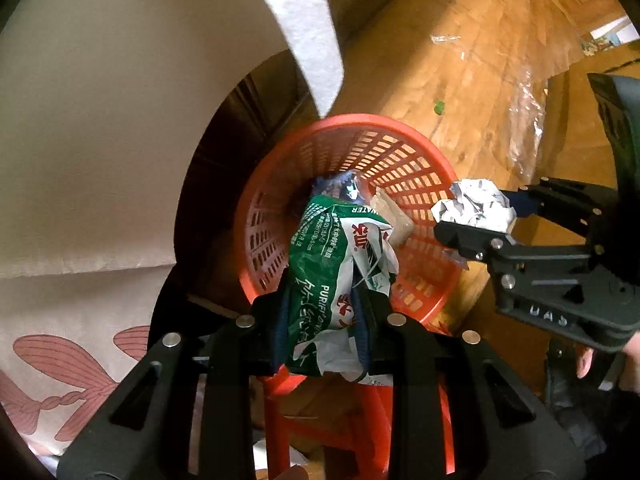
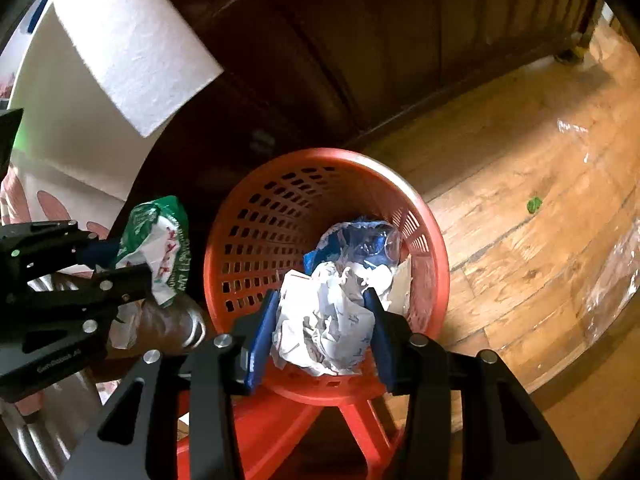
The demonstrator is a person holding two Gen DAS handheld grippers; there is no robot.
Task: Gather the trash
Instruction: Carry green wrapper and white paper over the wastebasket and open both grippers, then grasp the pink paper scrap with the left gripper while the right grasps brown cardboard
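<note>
A red mesh waste basket [image 1: 416, 184] [image 2: 256, 220] stands on the wooden floor, with blue plastic [image 2: 360, 240] and a tan scrap [image 1: 394, 216] inside. My left gripper [image 1: 324, 320] is shut on a crumpled green-and-white wrapper [image 1: 332, 256], held over the basket's near rim; it also shows at the left in the right wrist view [image 2: 160, 248]. My right gripper [image 2: 324, 332] is shut on a crumpled white paper ball [image 2: 324, 320], held above the basket's opening; it also shows at the basket's right rim in the left wrist view [image 1: 476, 204].
Dark wooden furniture [image 2: 360, 40] stands behind the basket. A white paper sheet [image 2: 132, 44] hangs at the upper left. Clear plastic film [image 1: 524, 136] [image 2: 612, 280] and a small green scrap [image 1: 439, 107] [image 2: 534, 204] lie on the wooden floor to the right.
</note>
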